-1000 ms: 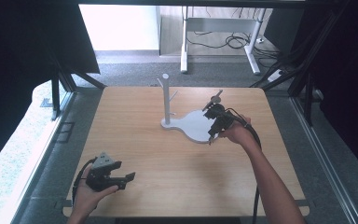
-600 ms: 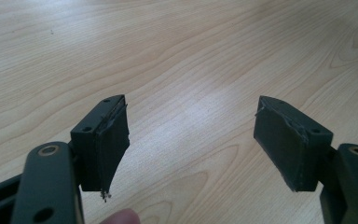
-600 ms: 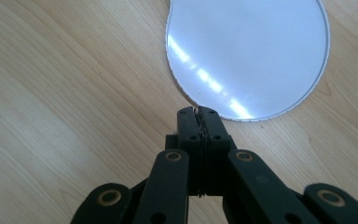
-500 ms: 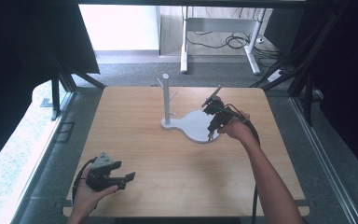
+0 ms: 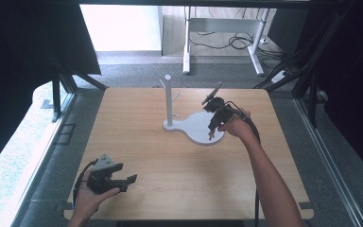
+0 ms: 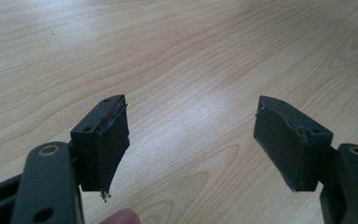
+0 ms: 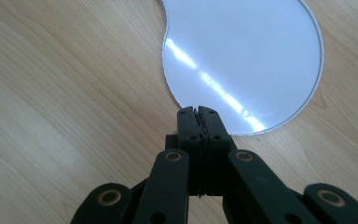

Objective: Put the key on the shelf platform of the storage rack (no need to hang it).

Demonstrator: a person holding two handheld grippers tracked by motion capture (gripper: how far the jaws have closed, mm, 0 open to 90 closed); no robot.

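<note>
White stand base [image 7: 242,56] under closed, empty right gripper [image 7: 198,111] fingers.

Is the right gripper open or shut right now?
Shut. In the right gripper view, the right gripper has its jaws pressed together, nothing visible between, above the white stand base.

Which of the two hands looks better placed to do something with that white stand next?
The right. The right gripper, jaws shut and empty, hangs right over the flat white base of the white peg stand. The left gripper, jaws open, sits at the near left corner of the pale wooden table, far off.
</note>
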